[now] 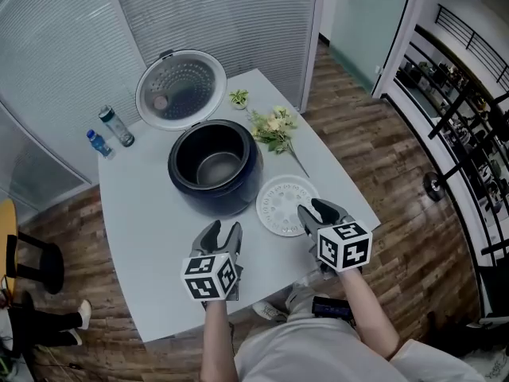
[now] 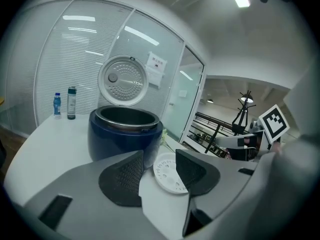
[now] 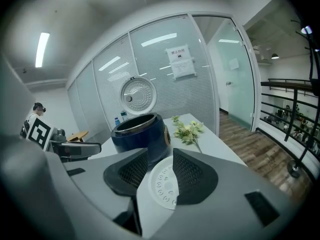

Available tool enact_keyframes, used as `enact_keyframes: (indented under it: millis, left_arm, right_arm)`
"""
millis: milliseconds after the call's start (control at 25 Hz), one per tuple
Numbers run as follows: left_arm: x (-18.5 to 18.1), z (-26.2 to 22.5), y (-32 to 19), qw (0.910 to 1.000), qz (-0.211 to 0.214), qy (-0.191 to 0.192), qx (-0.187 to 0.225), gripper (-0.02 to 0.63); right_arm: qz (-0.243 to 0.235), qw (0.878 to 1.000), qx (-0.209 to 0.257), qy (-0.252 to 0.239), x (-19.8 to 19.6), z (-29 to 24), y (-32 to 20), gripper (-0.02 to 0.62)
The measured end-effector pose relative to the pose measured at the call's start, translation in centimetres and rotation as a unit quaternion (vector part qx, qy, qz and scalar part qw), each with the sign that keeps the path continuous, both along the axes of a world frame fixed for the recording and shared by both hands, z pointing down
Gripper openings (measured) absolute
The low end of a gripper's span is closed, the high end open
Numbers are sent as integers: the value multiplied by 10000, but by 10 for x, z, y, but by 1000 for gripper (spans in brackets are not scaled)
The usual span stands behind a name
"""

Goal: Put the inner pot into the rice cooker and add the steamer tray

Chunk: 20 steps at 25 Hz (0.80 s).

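Observation:
The dark blue rice cooker stands mid-table with its round lid tipped up behind it. The inner pot sits inside, its metal rim showing. A white perforated steamer tray lies flat on the table just right of the cooker. My left gripper hovers open in front of the cooker with nothing between its fingers. My right gripper is open too, its tips at the tray's near right edge and not touching it. Both gripper views show the tray beyond the jaws.
Two bottles stand at the table's far left. A flower sprig lies right of the cooker, with a small plant behind it. The white table narrows to its front edge near me, over a wood floor.

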<state>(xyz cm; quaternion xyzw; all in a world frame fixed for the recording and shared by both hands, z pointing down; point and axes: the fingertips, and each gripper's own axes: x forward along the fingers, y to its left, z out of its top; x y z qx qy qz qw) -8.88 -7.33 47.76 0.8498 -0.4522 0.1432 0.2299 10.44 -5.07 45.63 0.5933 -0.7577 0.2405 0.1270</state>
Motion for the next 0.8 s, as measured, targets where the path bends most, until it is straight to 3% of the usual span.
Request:
enact_keyframes:
  millis: [800]
  left_arm:
    - [62,122,-22,9924,-298,-126,-1186,207]
  right_arm:
    - [-16,9940,-1087,74,86,115,-28,153]
